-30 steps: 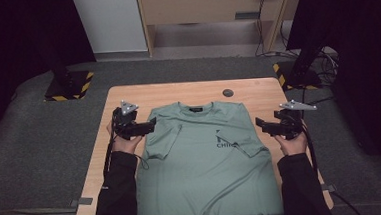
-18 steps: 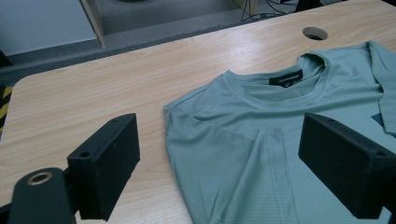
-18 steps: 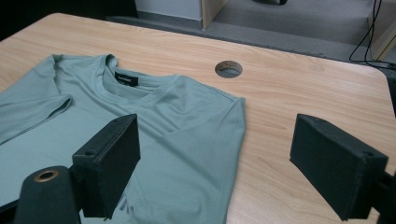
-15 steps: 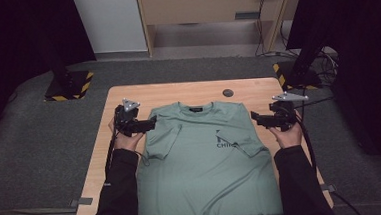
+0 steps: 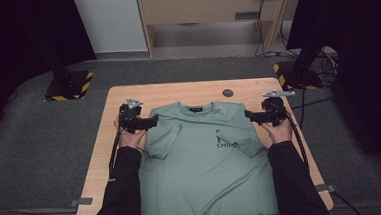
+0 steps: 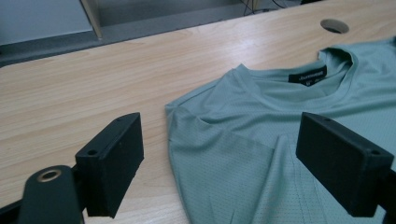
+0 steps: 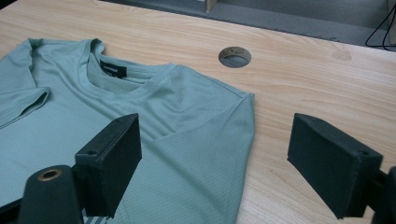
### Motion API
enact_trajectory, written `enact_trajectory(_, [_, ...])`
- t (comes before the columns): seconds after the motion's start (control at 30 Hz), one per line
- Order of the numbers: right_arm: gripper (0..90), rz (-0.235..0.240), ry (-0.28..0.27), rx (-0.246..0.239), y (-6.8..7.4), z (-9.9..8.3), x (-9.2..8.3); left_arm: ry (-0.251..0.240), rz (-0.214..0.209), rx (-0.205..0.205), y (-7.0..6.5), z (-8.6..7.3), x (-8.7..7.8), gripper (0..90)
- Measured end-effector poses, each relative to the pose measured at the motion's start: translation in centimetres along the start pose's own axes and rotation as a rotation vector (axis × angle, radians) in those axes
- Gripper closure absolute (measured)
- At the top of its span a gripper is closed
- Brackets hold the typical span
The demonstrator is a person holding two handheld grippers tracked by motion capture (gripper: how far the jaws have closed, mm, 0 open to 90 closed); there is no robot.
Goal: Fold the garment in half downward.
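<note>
One green T-shirt [image 5: 207,161] is lying face up across the desk [image 5: 122,96], its hem hanging over the near edge, both sleeves already folded inward; body folds appear outstanding. Two grippers: left gripper [image 5: 149,123] and right gripper [image 5: 252,116] are hovering at the shoulders, jaws open, gripping nothing.

Your left tool [image 5: 149,122] sits at the green T-shirt's [image 5: 207,161] ten o'clock shoulder, your right tool [image 5: 251,117] at two o'clock.

T-shirt [image 6: 280,154]: matt fine-mesh cloth | table [image 6: 93,93]: smooth wood, perhaps laminate
</note>
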State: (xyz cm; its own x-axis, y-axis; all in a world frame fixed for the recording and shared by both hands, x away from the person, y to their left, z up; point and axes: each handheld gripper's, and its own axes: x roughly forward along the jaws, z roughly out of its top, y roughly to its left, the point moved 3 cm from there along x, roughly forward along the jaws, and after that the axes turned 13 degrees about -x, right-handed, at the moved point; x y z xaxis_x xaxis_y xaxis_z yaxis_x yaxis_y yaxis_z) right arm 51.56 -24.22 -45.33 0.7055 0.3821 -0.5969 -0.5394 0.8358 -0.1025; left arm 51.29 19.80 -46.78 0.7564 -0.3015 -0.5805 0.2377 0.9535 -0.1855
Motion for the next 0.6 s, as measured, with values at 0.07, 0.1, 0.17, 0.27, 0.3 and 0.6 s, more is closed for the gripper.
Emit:
enact_trajectory(0.07, [17.5, 0.004, 0.003, -0.003, 0.0, 0.0, 0.3, 0.006, -0.002, 0.005, -0.1, -0.1, 0.5, 14.3])
enact_trajectory(0.1, [17.4, 0.004, 0.008, -0.003, 0.0, 0.0, 0.4, 0.010, -0.001, 0.001, -0.1, -0.2, 0.7, 14.2])
enact_trajectory(0.17, [17.2, -0.004, 0.014, -0.008, 0.0, -0.1, 0.7, 0.025, 0.001, -0.003, 0.0, -0.5, 1.2, 13.8])
enact_trajectory(0.27, [17.0, -0.007, 0.007, -0.011, 0.1, -0.1, 0.5, 0.037, 0.006, 0.003, 0.1, -0.6, 1.4, 13.1])
enact_trajectory(0.3, [17.3, -0.009, 0.000, -0.011, 0.0, 0.0, 0.4, 0.030, 0.005, 0.000, 0.1, -0.5, 1.3, 13.5])
enact_trajectory(0.6, [16.9, -0.037, 0.035, -0.066, 0.6, 2.5, -0.3, 0.017, 0.005, -0.010, 0.2, 0.8, 0.6, 14.3])
